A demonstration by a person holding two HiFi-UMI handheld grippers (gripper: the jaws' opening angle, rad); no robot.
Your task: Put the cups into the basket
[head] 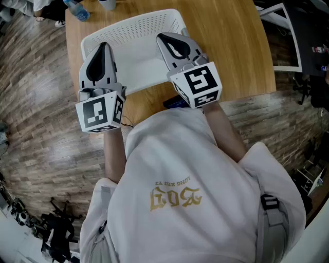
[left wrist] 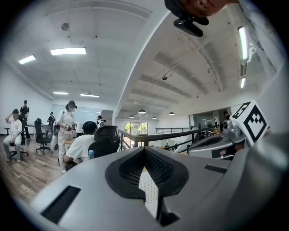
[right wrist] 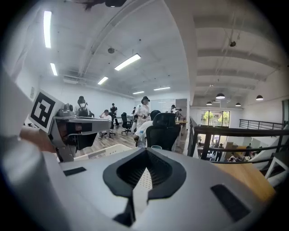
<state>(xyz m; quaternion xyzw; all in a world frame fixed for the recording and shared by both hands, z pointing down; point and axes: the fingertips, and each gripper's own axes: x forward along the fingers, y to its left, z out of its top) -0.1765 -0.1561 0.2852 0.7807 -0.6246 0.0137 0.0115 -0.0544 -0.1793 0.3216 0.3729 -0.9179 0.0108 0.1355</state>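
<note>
- A white hoodie (head: 185, 174) of soft fabric, with gold print on the chest, is seen nearest the camera, both forearms reaching forward out of it.
- A grey moulded plastic housing with a marker cube is held in each hand, above the counter's near edge.
- The left claw (head: 104, 50) is clenched: in the left gripper view (left wrist: 145, 151) its black ribbed pads are pressed together at the tips, and nothing is gripped between them.
- The right claw (head: 165, 39) is likewise clenched on nothing, its pads closed to a thin slit in the right gripper view (right wrist: 145, 151).
- A dark blue object (head: 175, 102) is partly hidden beneath the right housing; what it is cannot be told.
- The basket (head: 133, 23), white perforated plastic with rounded corners, is set on the smooth wooden counter (head: 231, 51), directly beneath both claws.
- A cup (head: 108, 4) is glimpsed at the counter's far edge, beyond the basket and cut off by the frame.
- A clear bottle (head: 77, 10) lies just beside it.
</note>
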